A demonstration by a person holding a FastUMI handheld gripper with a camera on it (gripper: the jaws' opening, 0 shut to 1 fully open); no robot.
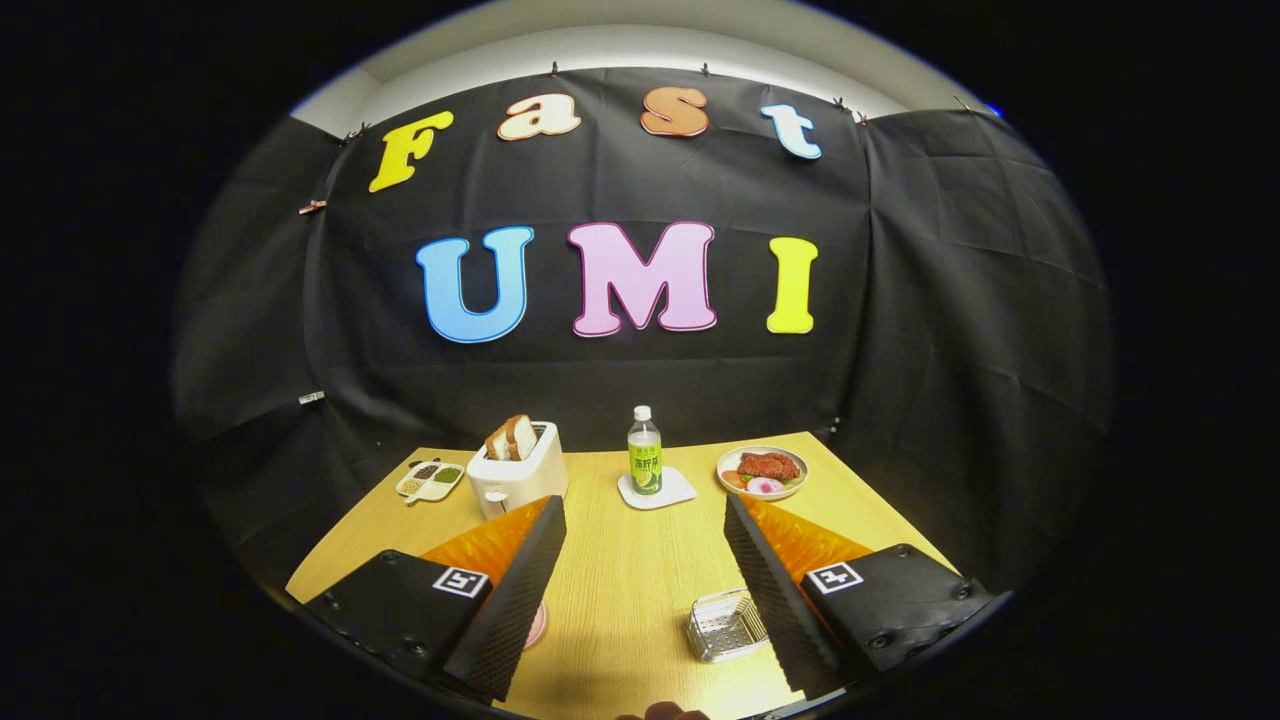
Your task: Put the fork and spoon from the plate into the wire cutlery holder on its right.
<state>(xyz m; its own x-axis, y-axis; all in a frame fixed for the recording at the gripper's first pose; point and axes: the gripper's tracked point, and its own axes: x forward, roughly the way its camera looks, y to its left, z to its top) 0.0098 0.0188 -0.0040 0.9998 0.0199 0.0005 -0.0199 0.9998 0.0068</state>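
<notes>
My gripper (645,503) hangs open above the wooden table (620,570), its two fingers spread wide with nothing between them. The wire cutlery holder (722,626), a small silver mesh basket, stands on the table just inside the right finger (775,580), which hides its right side. From behind the left finger (515,590) peeks a sliver of a pink plate (538,626); the finger covers the rest of the plate and whatever lies on it.
Along the table's far side stand a white toaster (515,478) holding bread slices, a green-labelled bottle (644,452) on a white coaster (660,492), and a plate of food (762,472). A small divided dish (432,481) sits left of the toaster.
</notes>
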